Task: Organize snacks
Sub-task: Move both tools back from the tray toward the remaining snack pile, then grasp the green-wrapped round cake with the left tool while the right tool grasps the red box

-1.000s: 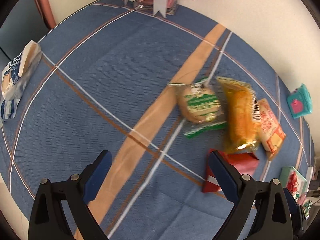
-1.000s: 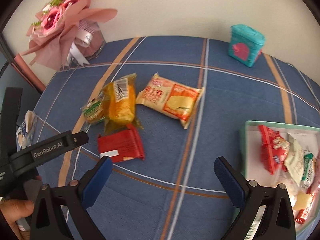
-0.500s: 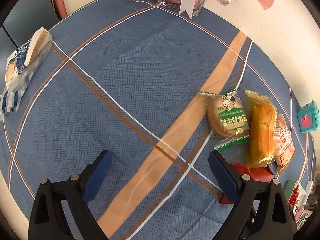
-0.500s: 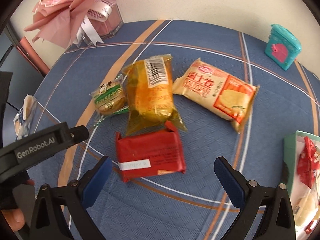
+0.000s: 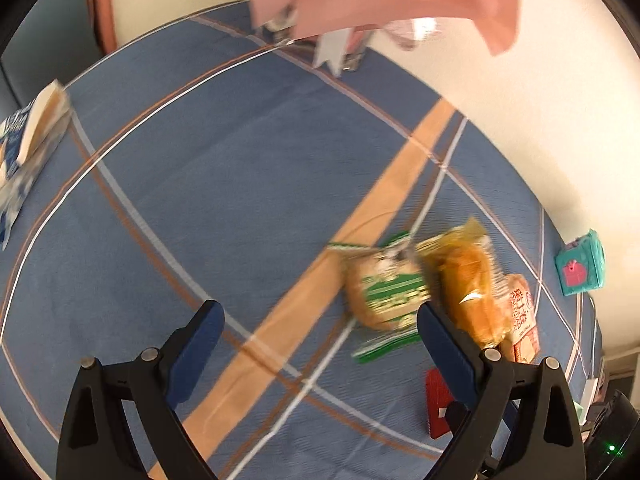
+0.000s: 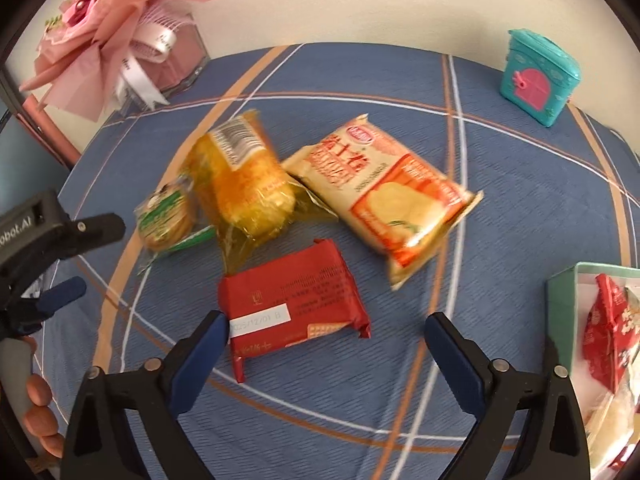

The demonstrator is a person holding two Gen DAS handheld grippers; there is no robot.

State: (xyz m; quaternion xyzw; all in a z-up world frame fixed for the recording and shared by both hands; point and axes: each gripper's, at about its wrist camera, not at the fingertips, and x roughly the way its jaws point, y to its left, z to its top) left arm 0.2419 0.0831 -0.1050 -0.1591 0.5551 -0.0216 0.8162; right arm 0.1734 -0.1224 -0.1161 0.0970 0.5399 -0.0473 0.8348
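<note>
So the right tongs [image 6: 326, 334] are wide apart but closing in, pointed down over the red snack packet [image 6: 294, 306] with nothing pinched yet; the packet's near end sits between the two blue pads, and the left pad looks right at its corner, though I can't tell if it's touching. That red packet lies flat on the blue plaid bench [image 6: 520, 208], about mid-bench. Just beyond it there's a yellow-wrapped cake [image 6: 244, 184], with a small round green-label biscuit pack [image 6: 166, 218] tucked against its left side and a cream-and-orange cracker bag [image 6: 384, 188] on its right. A green tray [image 6: 562, 300] at the right edge already holds a few snacks. The teal toy house [image 6: 538, 76] stands in the far right corner and a pink bouquet [image 6: 116, 32] in the far left one. The left tongs [image 5: 318, 320] are wide open and empty, hanging over bare cloth left of the pile. A blue-and-white bread bag [image 5: 30, 152] lies at the left edge.
</note>
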